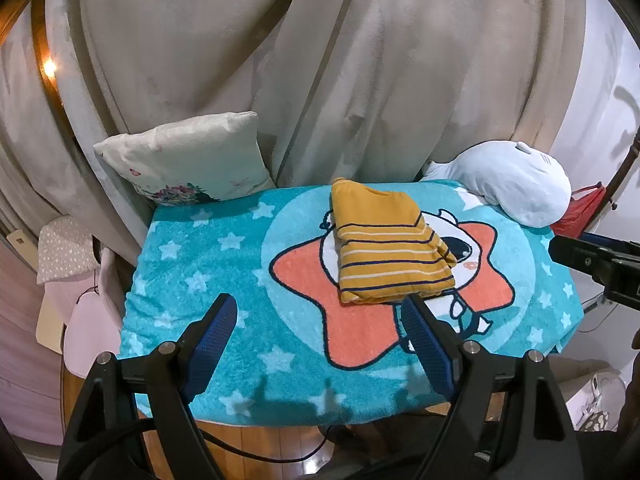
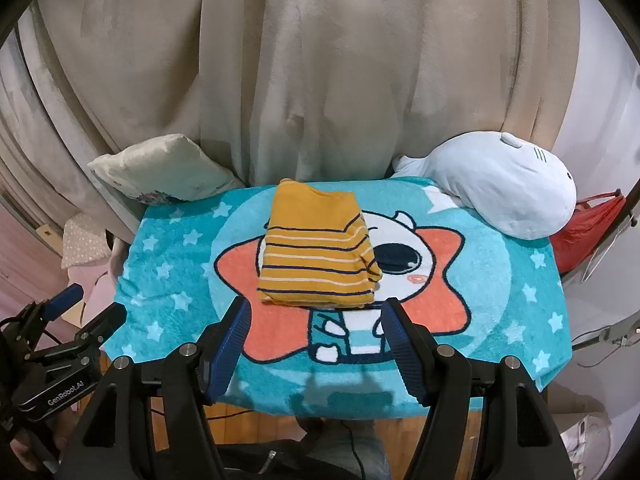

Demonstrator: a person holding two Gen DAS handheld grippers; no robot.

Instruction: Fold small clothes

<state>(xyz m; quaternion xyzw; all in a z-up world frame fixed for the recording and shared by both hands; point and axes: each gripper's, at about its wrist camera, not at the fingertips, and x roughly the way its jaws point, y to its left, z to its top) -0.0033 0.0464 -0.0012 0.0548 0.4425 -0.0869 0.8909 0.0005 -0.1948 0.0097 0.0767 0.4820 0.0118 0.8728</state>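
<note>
A small mustard-yellow garment with navy and white stripes (image 1: 388, 244) lies folded into a compact rectangle on the teal star-print mat (image 1: 200, 272). It also shows in the right wrist view (image 2: 318, 260), on the mat (image 2: 168, 280). My left gripper (image 1: 320, 308) is open and empty, held above the mat's near edge, just short of the garment's front edge. My right gripper (image 2: 316, 312) is open and empty, also just in front of the garment. The right gripper's body shows at the right edge of the left wrist view (image 1: 596, 260), the left gripper's at the lower left of the right wrist view (image 2: 76, 320).
A cream cushion (image 1: 188, 160) sits at the mat's back left. A pale blue plush whale (image 1: 516, 184) lies at the back right. Beige curtains (image 1: 320, 80) hang behind. A red bag (image 2: 588, 232) hangs at the right. Wooden floor (image 2: 256, 424) shows below the mat's near edge.
</note>
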